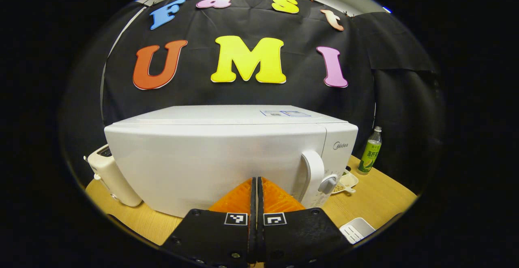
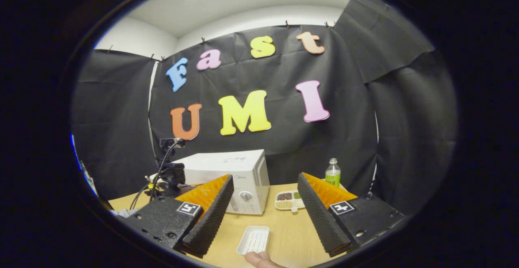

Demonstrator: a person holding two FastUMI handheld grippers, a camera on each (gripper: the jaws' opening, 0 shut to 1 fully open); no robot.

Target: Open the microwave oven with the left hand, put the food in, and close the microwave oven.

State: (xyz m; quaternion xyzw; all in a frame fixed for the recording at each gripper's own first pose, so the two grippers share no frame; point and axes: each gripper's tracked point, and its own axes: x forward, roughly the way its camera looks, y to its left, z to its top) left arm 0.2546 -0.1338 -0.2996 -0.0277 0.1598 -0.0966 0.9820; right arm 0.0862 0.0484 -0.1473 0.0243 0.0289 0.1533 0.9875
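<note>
The white microwave [image 1: 211, 158] stands on the wooden table with its door closed. Its curved white handle [image 1: 313, 174] and a grey knob [image 1: 328, 185] sit at the door's right side. My left gripper [image 1: 256, 180] is shut with nothing between its orange fingers, pointing at the door's lower middle, left of the handle. In the right gripper view the microwave [image 2: 243, 174] is farther off. My right gripper [image 2: 265, 177] is open and empty above the table. A divided dish of food [image 2: 288, 200] lies right of the microwave, also seen as the dish [image 1: 348, 181].
A ribbed white tray [image 2: 254, 239] lies near the front edge, with a person's fingertip [image 2: 261, 260] just below it. A green bottle [image 2: 333, 172] stands at the back right. A cream toaster [image 1: 109, 176] sits left of the microwave. A black device with cables [image 2: 171, 174] stands before the microwave's left.
</note>
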